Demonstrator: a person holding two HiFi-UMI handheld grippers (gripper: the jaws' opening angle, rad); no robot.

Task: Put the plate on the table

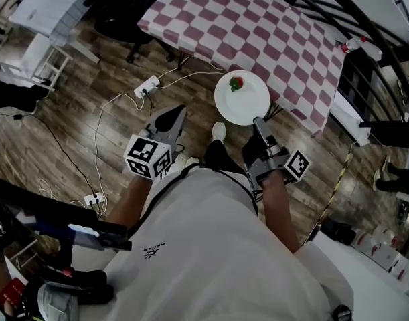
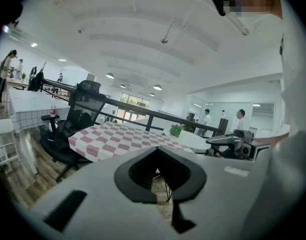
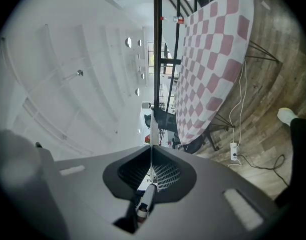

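1. Left gripper [image 1: 177, 112] is out front on the person's left, nose angled forward and to the right, jaws pressed together with nothing between them.
2. Right gripper [image 1: 258, 121] reaches straight ahead, jaws clamped thin on the near rim of the plate [image 1: 248, 105].
3. Left forearm [image 1: 132, 196] and right forearm [image 1: 279, 209] are both bare and held close beside the torso.
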